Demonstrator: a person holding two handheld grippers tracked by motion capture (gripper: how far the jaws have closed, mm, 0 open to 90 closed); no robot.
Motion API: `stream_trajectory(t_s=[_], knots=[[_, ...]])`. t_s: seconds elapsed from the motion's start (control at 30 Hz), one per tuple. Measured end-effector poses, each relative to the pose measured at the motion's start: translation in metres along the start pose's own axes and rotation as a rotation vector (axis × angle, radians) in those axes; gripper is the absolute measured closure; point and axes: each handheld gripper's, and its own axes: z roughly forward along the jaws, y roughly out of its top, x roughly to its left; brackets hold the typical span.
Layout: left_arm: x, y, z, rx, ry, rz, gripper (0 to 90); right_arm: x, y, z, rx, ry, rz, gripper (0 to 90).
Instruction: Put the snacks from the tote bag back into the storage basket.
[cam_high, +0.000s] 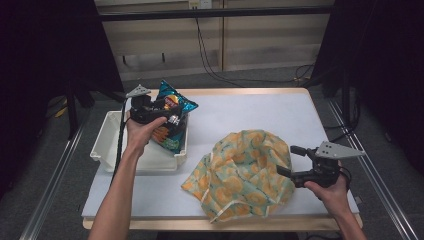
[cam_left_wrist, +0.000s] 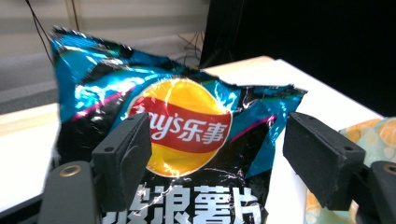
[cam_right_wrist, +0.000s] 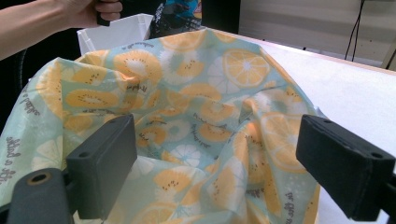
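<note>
Standing propped in the bin (cam_high: 107, 145), the chip bag (cam_high: 172, 117) is risking tipping out, since the left gripper (cam_high: 167, 112) is gaping around it, and the right gripper (cam_high: 290, 160) is hovering open by the cloth (cam_high: 245, 175).

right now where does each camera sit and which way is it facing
high view: above the person's side, looking forward and down at the table; both forearms show.
left gripper view: on the left gripper, looking along its open jaws at the chip bag.
right gripper view: on the right gripper, facing the fruit-print cloth.
Shared: the high view also shows bag and cloth.
</note>
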Motion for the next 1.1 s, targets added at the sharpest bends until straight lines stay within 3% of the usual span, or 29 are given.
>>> stream_trajectory(t_s=[0.1,0.23,0.47,0.53,0.63,0.7,0.77,0.8,0.97,1.1], knots=[[-0.001,0.0,-0.009,-0.005,0.011,-0.005,28.1,0.001,0.0,0.0,0.0,0.001,-0.001,11.8],[-0.002,-0.005,-0.019,0.02,-0.002,0.032,37.2,0.001,0.0,0.001,0.0,0.003,-0.005,11.8],[-0.007,-0.018,-0.037,0.021,-0.055,0.09,71.1,-0.001,-0.001,0.001,0.001,0.002,-0.002,11.8],[-0.011,-0.022,-0.039,0.039,-0.062,0.121,77.8,-0.001,-0.001,0.001,-0.002,0.003,0.0,11.8],[-0.013,-0.03,-0.043,0.058,-0.075,0.122,85.8,-0.002,-0.001,0.0,-0.005,0.004,0.006,11.8],[-0.015,-0.036,-0.043,0.089,-0.075,0.134,88.0,-0.003,-0.002,0.0,-0.005,0.002,0.008,11.8],[-0.014,-0.043,-0.042,0.096,-0.093,0.112,89.1,-0.003,-0.002,-0.001,-0.003,0.001,0.003,11.8],[-0.015,-0.047,-0.041,0.101,-0.078,0.111,88.6,-0.003,-0.002,-0.001,-0.003,0.0,0.004,11.9],[-0.019,-0.067,-0.028,0.19,-0.071,0.131,85.2,-0.002,0.0,0.001,-0.005,0.001,0.002,11.9],[-0.019,-0.076,-0.016,0.224,-0.086,0.127,84.6,-0.001,0.0,0.003,0.002,-0.001,-0.001,11.9]])
